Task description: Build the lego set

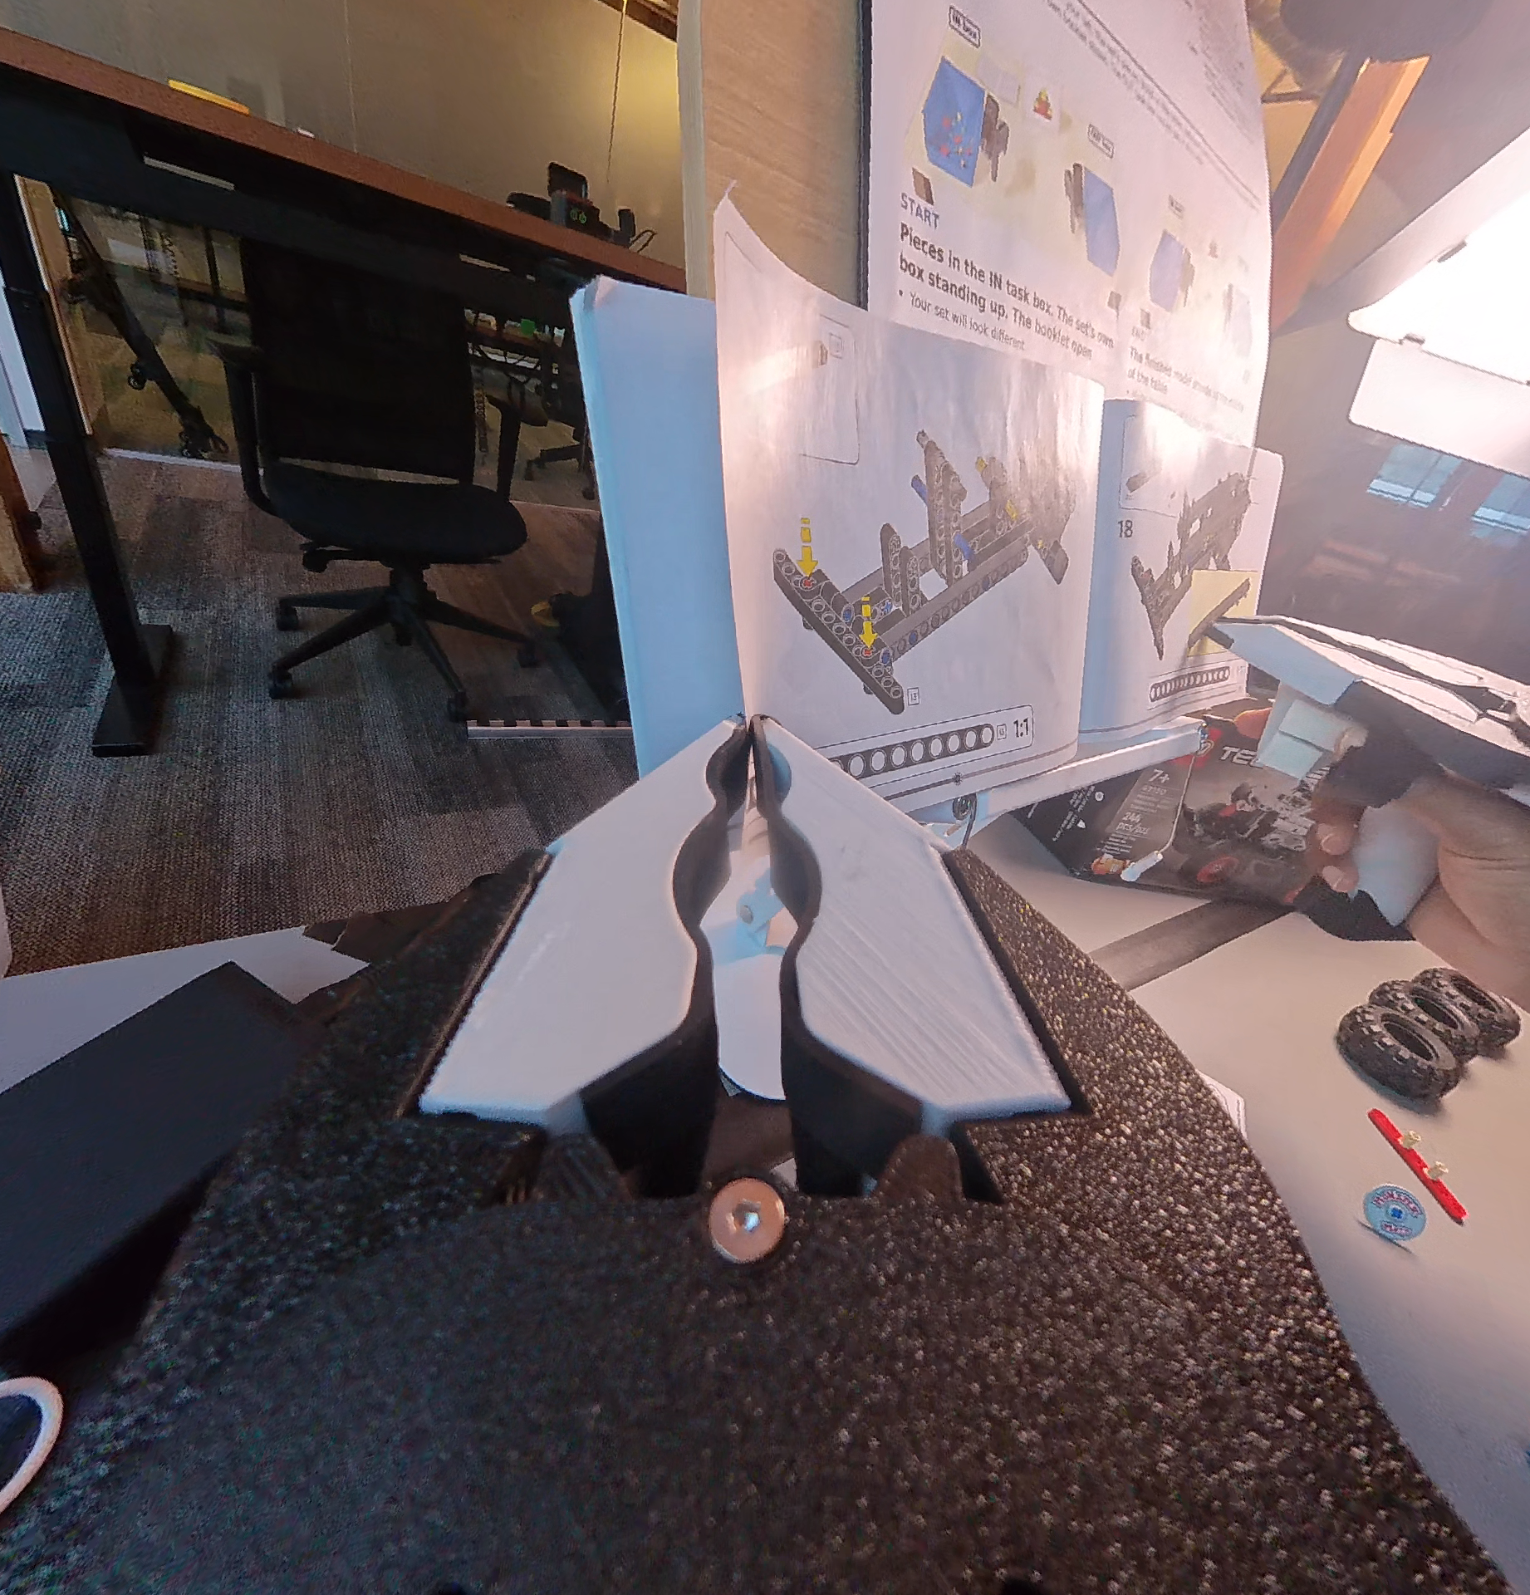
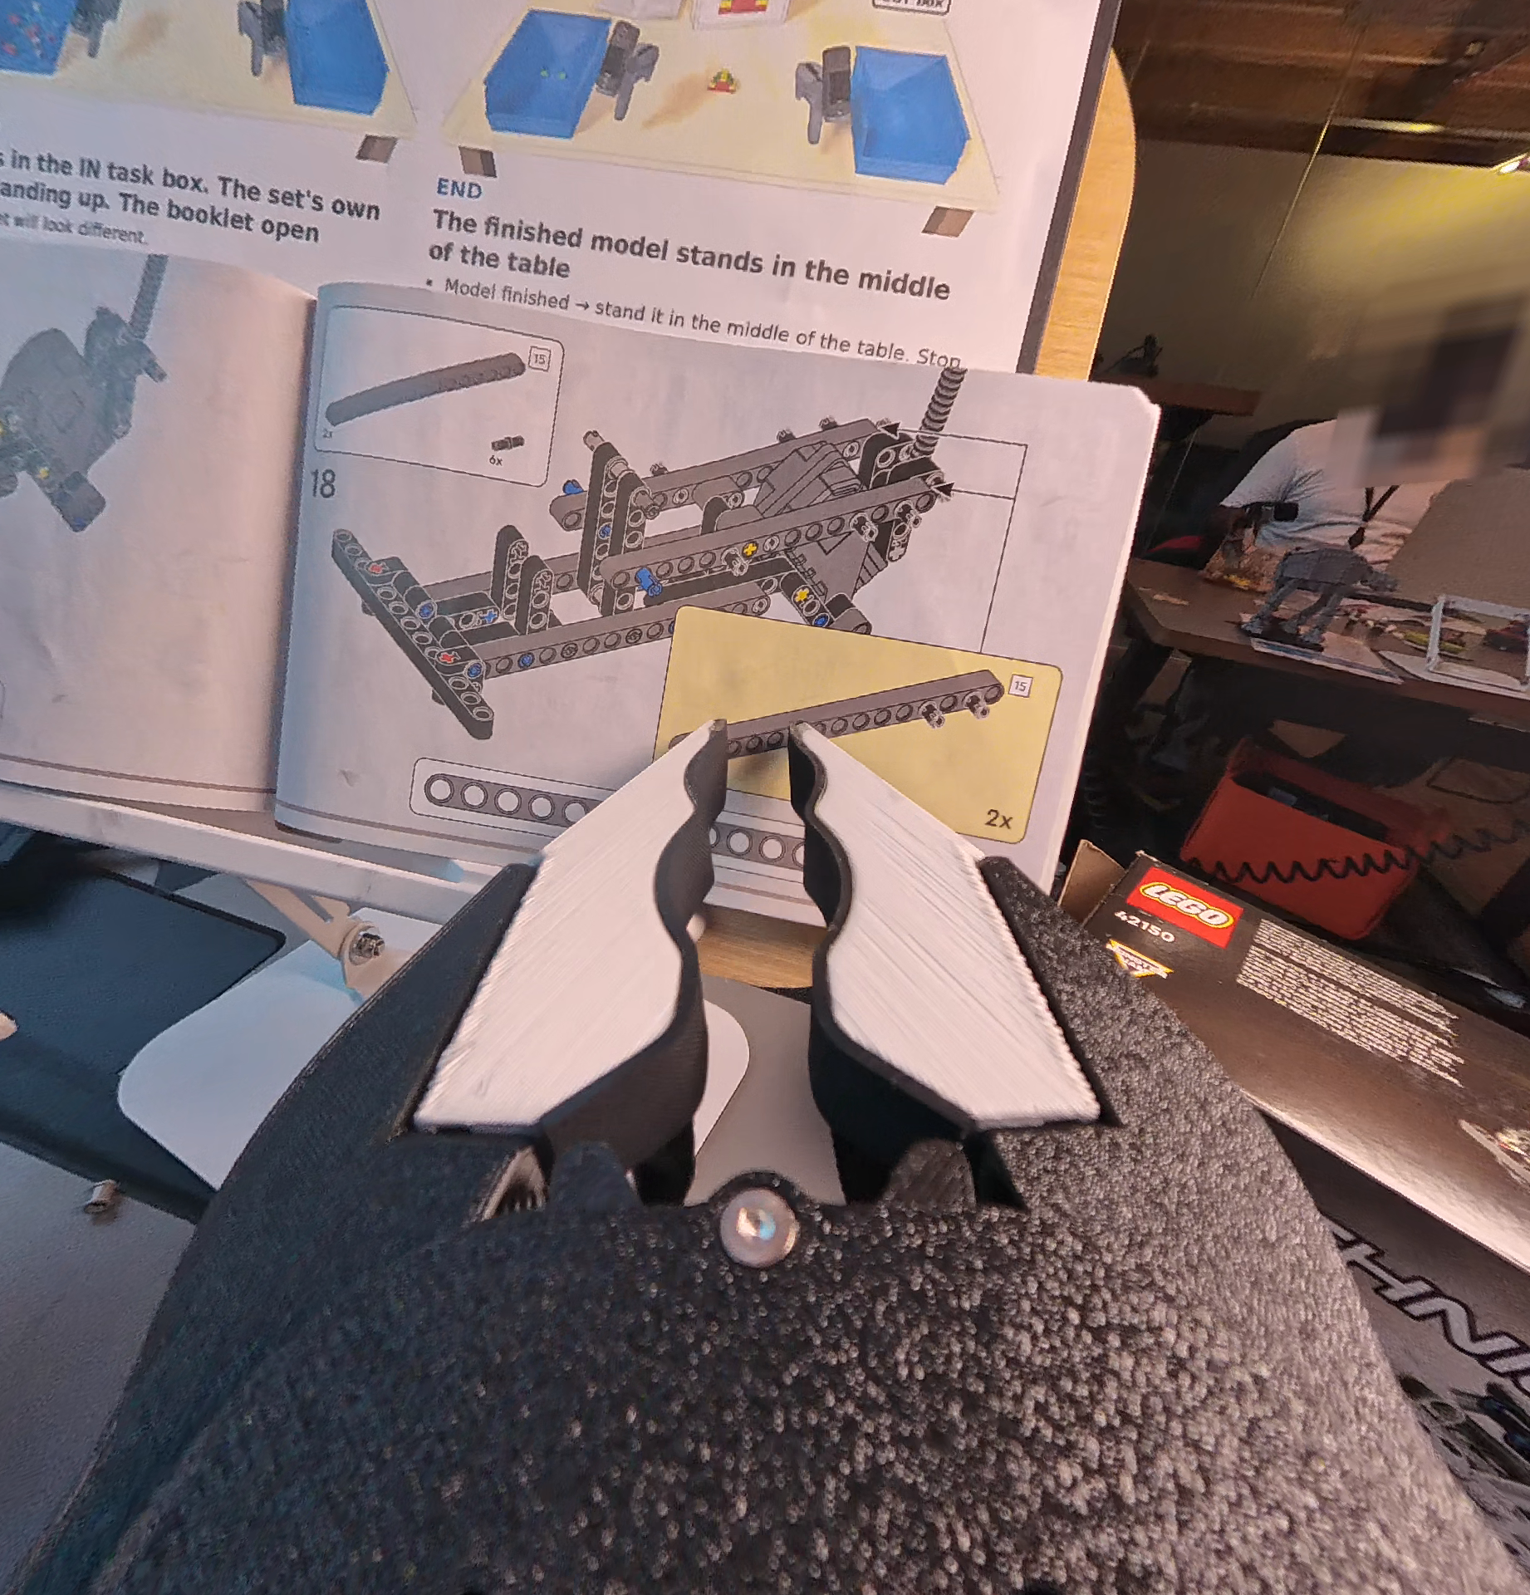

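The left gripper is shown with its tips pressed together on nothing, raised before the open booklet, which is propped upright on a white stand under a taped instruction sheet. The right gripper is held with its jaws slightly spread and empty, close to the booklet's right-hand page; the set's box lies just to its right. On the table, three black tyres, a red beam and a round sticker are seen well apart from both grippers.

Matt paper booklet, knobbly rubber tyres
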`<state>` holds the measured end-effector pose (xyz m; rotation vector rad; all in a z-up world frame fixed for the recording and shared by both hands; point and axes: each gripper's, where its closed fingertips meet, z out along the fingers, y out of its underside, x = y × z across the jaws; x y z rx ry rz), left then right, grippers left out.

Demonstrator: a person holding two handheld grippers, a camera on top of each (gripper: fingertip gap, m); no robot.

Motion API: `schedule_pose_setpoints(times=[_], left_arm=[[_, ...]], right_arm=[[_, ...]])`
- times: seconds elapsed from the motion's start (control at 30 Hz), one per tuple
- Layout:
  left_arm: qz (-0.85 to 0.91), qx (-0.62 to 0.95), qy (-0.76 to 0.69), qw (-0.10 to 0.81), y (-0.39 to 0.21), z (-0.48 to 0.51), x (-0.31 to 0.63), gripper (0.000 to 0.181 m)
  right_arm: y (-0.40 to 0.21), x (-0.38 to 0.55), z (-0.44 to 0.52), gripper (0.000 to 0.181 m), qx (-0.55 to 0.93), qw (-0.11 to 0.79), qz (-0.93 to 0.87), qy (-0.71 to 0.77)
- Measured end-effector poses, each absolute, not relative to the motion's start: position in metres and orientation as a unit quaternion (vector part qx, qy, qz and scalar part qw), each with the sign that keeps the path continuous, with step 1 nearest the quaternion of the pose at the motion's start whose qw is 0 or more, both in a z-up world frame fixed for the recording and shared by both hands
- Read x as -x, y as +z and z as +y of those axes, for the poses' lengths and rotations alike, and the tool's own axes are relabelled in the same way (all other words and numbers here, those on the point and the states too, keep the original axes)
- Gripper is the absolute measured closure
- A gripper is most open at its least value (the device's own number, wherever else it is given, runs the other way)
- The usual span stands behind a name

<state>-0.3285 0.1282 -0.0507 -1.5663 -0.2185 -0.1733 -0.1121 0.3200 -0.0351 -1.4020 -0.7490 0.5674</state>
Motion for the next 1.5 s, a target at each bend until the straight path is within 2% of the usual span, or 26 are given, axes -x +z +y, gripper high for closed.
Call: schedule_pose_setpoints(times=[0.23,0.5,1.5], left_arm=[[-0.097,0.702,-0.076,0.701,-0.049,0.128,0.328,0.181],[-0.097,0.701,-0.074,0.702,-0.048,0.127,0.327,0.181],[-0.086,0.716,-0.026,0.692,-0.050,0.126,0.330,0.181]], right_arm=[[-0.022,0.116,0.303,0.171,0.595,0.674,-0.341,0.274],[-0.025,0.142,0.282,0.166,0.579,0.663,-0.378,0.286],[-0.036,0.138,0.305,0.162,0.610,0.657,-0.368,0.247]])
